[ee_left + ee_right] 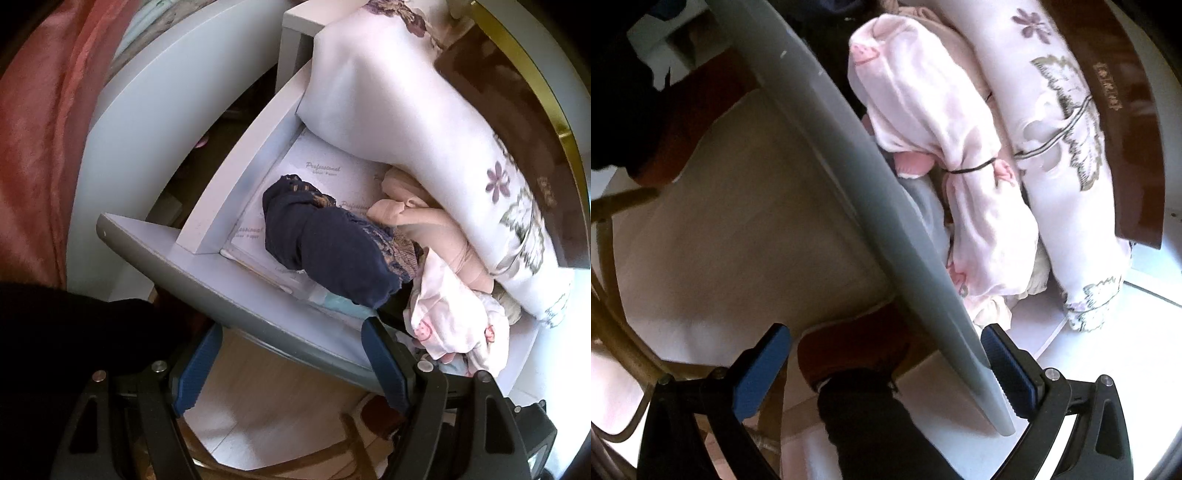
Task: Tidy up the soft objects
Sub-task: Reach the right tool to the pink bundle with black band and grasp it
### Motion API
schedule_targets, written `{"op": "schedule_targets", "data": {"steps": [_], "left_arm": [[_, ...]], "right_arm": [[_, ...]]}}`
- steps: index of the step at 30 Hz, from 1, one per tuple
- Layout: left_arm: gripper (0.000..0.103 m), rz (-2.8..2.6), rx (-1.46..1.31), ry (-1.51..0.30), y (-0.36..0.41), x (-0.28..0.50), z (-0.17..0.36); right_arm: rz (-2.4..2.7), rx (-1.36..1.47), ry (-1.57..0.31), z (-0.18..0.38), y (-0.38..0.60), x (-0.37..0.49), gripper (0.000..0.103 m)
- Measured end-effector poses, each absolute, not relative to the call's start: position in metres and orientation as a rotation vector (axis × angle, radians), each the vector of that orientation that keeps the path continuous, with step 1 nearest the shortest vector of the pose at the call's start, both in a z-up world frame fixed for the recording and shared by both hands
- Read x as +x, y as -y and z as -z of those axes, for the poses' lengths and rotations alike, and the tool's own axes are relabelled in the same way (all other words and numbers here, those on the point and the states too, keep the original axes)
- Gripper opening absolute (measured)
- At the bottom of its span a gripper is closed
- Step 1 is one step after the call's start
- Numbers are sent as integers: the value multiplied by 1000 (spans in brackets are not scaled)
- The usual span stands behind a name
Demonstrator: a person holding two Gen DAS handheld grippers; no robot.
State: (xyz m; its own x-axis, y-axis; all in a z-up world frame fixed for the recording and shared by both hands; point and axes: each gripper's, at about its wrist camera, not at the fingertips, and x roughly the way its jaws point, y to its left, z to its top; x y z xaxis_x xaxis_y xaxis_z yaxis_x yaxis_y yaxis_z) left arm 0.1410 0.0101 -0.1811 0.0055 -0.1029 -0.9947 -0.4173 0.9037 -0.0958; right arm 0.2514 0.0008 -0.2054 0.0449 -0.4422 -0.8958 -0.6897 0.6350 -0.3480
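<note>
An open drawer with a grey front [236, 302] holds soft things on white printed paper. A navy lace garment [332, 251] lies in the middle, beige stockings [424, 229] to its right, and a pink-and-white printed cloth [450, 314] near the front. A large white floral folded fabric [406, 110] runs along the far side. My left gripper [291, 365] is open, its blue pads either side of the drawer front. In the right wrist view my right gripper [886, 369] is open too, the drawer front [857, 177] ending by its right finger. The pink cloth bundle [923, 110] is tied with a black elastic [971, 169].
A red fabric [37, 147] hangs at the left. A dark brown panel with a gold rim [517, 92] sits behind the floral fabric [1052, 129]. Below the drawer are pale floor [277, 406], a wooden chair frame [613, 295], and a person's dark-trousered leg [864, 424].
</note>
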Motion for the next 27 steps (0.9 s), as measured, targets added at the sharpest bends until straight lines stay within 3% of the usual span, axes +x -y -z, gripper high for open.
{"op": "schedule_targets", "data": {"steps": [15,27], "left_arm": [[77,-258,-400,-1654,-11,170,215],[76,-210,-404,-1640,-4,204,202]], "right_arm": [[-283,-927,-1674,197,-13,288,103],[-275,-788,-1682,174,-12,339,103]]}}
